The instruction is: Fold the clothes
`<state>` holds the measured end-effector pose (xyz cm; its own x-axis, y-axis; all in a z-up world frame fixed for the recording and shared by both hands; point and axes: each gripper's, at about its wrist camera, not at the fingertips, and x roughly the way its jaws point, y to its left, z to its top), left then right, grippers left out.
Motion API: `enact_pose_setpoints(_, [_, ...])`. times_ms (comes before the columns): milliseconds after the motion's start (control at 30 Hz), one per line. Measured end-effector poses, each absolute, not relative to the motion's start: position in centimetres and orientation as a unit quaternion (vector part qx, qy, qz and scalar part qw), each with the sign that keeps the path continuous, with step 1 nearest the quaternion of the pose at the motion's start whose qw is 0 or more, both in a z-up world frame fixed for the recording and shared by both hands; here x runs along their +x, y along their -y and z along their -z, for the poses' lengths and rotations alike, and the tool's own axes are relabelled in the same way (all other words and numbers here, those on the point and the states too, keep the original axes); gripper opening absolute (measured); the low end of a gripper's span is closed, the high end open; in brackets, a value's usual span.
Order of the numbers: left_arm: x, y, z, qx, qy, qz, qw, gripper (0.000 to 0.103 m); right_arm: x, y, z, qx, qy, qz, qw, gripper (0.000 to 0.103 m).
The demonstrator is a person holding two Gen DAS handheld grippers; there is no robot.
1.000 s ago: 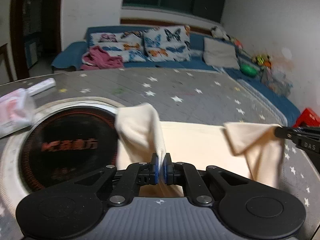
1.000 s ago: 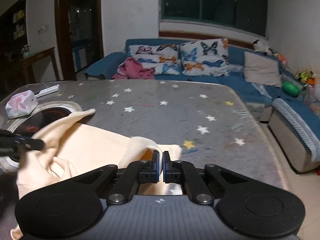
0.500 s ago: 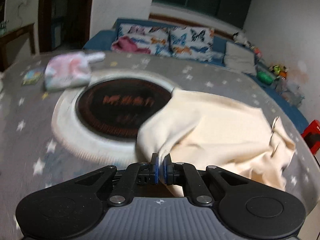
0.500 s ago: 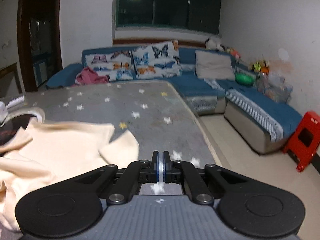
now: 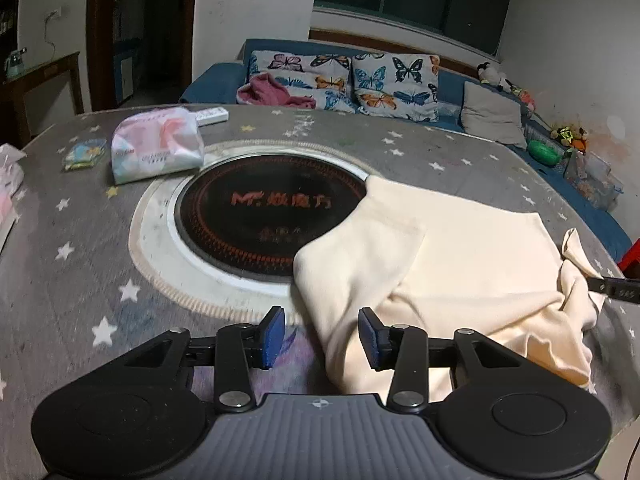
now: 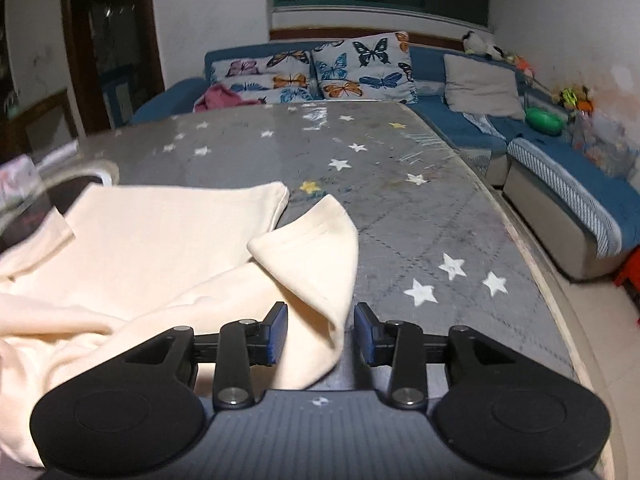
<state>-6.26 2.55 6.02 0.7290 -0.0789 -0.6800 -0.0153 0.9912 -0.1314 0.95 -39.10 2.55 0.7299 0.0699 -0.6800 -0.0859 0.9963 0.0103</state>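
A cream garment [image 5: 460,264] lies rumpled on the grey star-patterned table [image 5: 80,240], partly over the round black hotplate [image 5: 264,216]. My left gripper [image 5: 322,336] is open, with a fold of the garment's near left edge lying between its blue pads. In the right wrist view the garment [image 6: 152,248] spreads to the left. My right gripper [image 6: 320,334] is open, with a cream sleeve end [image 6: 316,264] lying between its pads. The right gripper's tip shows at the left wrist view's right edge [image 5: 616,286].
A tissue pack [image 5: 156,148], a white remote [image 5: 212,114] and a small card [image 5: 84,154] lie at the table's far left. A blue sofa [image 6: 560,184] with butterfly cushions [image 5: 392,84] wraps the back and right. The table's right edge [image 6: 532,256] drops to the floor.
Both grippers have opened and let go of the garment, which now lies slack on the table. Both views have pulled back toward the table's near side.
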Motion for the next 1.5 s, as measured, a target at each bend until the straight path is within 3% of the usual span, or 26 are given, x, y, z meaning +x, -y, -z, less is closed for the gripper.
enact_pose_setpoints(67, [-5.6, -2.4, -6.0, -0.061, -0.367, 0.017, 0.928, 0.044, 1.2, 38.6, -2.2, -0.026, -0.364, -0.039, 0.93, 0.028])
enact_pose_setpoints(100, [-5.3, -2.3, -5.8, -0.059, -0.367, 0.018, 0.928, 0.044, 1.3, 38.5, -2.1, -0.033, -0.363, -0.036, 0.931, 0.013])
enact_pose_setpoints(133, [-4.9, -2.2, -5.6, -0.057, -0.369, 0.018, 0.927, 0.044, 1.2, 38.4, -2.2, -0.038, -0.361, -0.029, 0.931, 0.008])
enact_pose_setpoints(433, [-4.1, -1.4, -3.5, -0.044, -0.395, 0.029, 0.917, 0.043, -3.3, 42.1, -4.7, -0.053, -0.316, 0.067, 0.945, 0.004])
enact_pose_setpoints(533, [-4.5, -1.2, -3.4, -0.038, -0.398, 0.032, 0.916, 0.044, -4.2, 44.4, -4.2, -0.03, -0.337, 0.1, 0.936, 0.012])
enact_pose_setpoints(600, [-4.9, -1.0, -3.8, -0.033, -0.394, 0.036, 0.918, 0.044, -4.5, 45.8, -3.6, -0.019, -0.353, 0.117, 0.928, 0.025])
enact_pose_setpoints(733, [-6.1, 0.0, -5.1, -0.024, -0.379, 0.061, 0.923, 0.044, -5.4, 46.6, -3.6, -0.016, -0.351, 0.124, 0.928, 0.029])
enact_pose_setpoints(867, [-7.2, 2.7, -6.0, -0.012, -0.37, 0.122, 0.921, 0.044, -5.7, 45.5, -4.6, -0.024, -0.327, 0.105, 0.939, 0.042])
enact_pose_setpoints(1300, [-9.6, 9.0, -5.1, 0.038, -0.374, 0.248, 0.893, 0.052, -6.5, 35.2, -6.2, -0.027, -0.358, -0.185, 0.915, 0.041])
enact_pose_setpoints(1367, [-10.1, 8.9, -5.1, 0.038, -0.371, 0.251, 0.893, 0.049, -7.3, 33.4, -6.4, -0.041, -0.361, -0.221, 0.905, 0.041])
enact_pose_setpoints(1433, [-10.7, 8.8, -5.1, 0.039, -0.367, 0.255, 0.894, 0.027, -8.0, 31.6, -6.7, -0.055, -0.362, -0.256, 0.894, 0.04])
enact_pose_setpoints(1500, [-11.2, 8.8, -5.1, 0.039, -0.364, 0.258, 0.894, 0.014, -8.6, 29.9, -6.8, -0.069, -0.364, -0.289, 0.883, 0.038])
